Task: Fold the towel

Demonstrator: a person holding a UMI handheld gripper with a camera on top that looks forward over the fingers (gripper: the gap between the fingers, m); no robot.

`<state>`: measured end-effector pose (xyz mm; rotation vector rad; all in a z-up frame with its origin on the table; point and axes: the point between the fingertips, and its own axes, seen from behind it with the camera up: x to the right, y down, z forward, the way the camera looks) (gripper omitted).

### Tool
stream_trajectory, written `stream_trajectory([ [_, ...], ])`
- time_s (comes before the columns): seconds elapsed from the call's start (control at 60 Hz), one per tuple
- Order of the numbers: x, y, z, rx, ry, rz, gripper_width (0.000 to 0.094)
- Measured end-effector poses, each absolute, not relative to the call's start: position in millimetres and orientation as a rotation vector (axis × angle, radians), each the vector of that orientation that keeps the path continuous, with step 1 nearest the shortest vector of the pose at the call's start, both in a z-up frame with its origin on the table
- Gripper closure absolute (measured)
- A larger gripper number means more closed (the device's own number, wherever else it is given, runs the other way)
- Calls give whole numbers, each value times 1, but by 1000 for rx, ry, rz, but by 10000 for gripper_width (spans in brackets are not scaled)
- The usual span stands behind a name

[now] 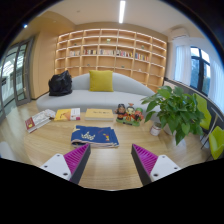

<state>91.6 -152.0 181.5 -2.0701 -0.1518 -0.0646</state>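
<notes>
While the gripper [110, 160] hovers level above the pale wooden bench [110, 168], its magenta-padded fingers [75, 158] stand wide apart, holding nothing. Bare wood lies between and just ahead of them. Beyond sits the folded blue patterned towel [95, 136], with the leafy green potted plant [178, 108] to its right.

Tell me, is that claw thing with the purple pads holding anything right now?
No, nothing is held. The gripper is open, with only bare wooden table in the gap between its fingers. The blue folded towel lies on the table just beyond them, untouched.
</notes>
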Motion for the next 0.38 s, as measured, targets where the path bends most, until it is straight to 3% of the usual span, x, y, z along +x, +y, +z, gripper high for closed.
stream_trajectory([
  [0.383, 72, -224, 197, -2062, -207, 7, 85],
])
